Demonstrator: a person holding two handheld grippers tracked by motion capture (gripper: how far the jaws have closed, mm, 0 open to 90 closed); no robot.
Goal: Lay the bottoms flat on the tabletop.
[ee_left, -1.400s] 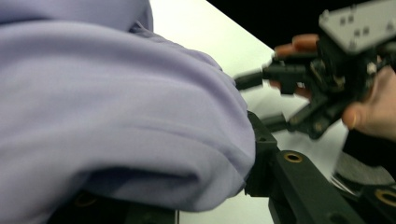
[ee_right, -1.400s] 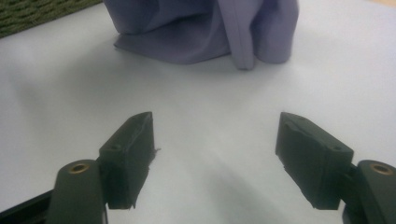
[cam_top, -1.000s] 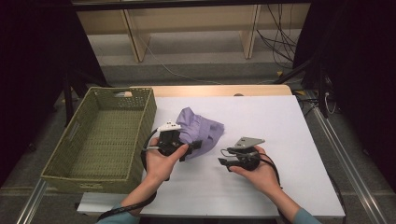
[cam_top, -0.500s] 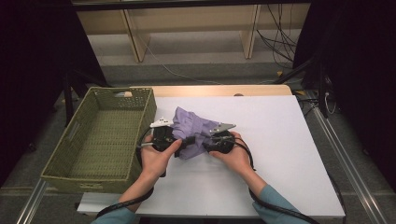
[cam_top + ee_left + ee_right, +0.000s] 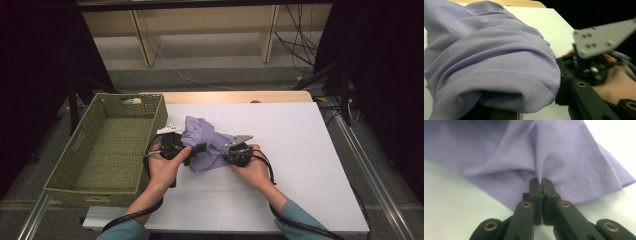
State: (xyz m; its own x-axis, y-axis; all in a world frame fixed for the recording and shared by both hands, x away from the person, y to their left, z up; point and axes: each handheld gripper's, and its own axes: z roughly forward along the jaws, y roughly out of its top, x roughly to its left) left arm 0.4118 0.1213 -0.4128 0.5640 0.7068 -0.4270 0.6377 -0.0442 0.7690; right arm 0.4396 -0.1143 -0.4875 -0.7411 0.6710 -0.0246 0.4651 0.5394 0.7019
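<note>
While the left gripper (image 5: 196,150) clamps the unlabelled purple cloth (image 5: 205,142), the right gripper (image 5: 541,182) pinches its fold.

left hand-held gripper (image 5: 196,148): clamped | right hand-held gripper (image 5: 541,181): jaws just closed, pinched

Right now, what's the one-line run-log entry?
crumpled lilac cloth on white table | left gripper: gripping | right gripper: just closed, pinching fold

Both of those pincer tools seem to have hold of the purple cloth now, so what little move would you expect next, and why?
Probably a short lift, then a carry toward the green woven basket. The right gripper has just closed and pinches a fold of the crumpled lilac cloth; the left gripper holds its other side. The cloth lies on the white table, beside the basket.
</note>
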